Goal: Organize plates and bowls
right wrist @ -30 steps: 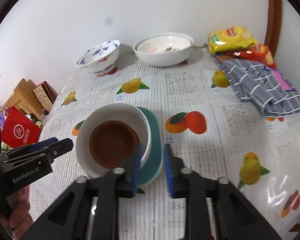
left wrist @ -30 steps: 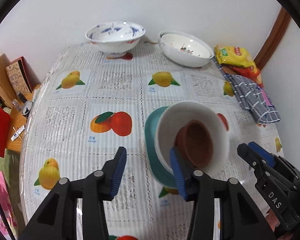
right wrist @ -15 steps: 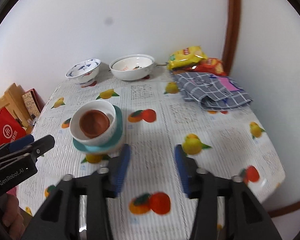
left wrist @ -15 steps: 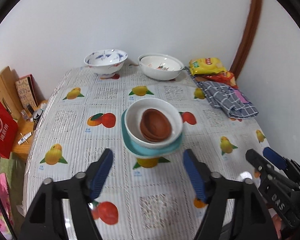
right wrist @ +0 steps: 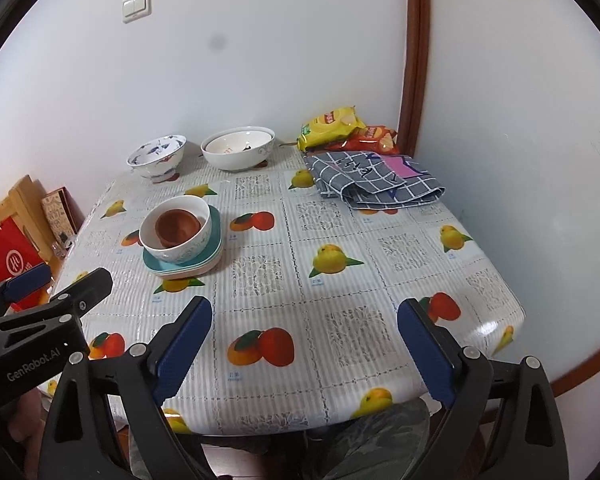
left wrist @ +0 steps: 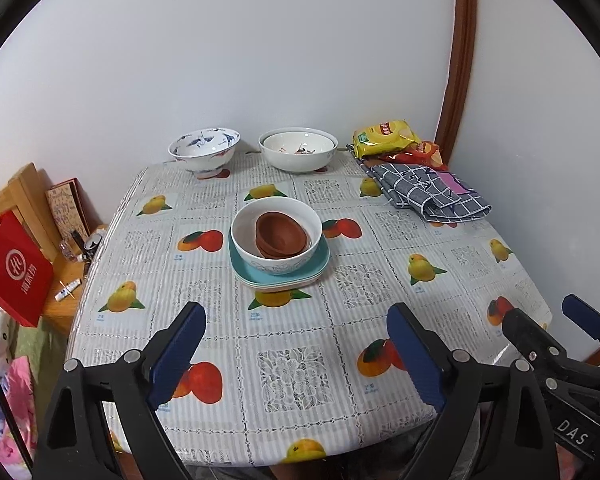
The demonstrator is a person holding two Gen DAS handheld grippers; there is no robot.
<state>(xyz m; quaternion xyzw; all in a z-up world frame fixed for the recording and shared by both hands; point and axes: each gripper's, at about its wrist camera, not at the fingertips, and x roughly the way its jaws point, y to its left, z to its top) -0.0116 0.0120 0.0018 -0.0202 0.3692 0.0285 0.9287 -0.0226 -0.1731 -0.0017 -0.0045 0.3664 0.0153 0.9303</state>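
We see a table (left wrist: 300, 380) under a fruit-print cover | mid-table: teal plates (left wrist: 280, 270) stacked | far edge: blue-patterned bowl (left wrist: 204, 151), white bowl (left wrist: 298, 152) side by side | far right: snack bags (left wrist: 386, 136), checked cloth (left wrist: 432, 190).

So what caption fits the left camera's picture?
Left gripper opening, empty, above a table with stacked dishes.
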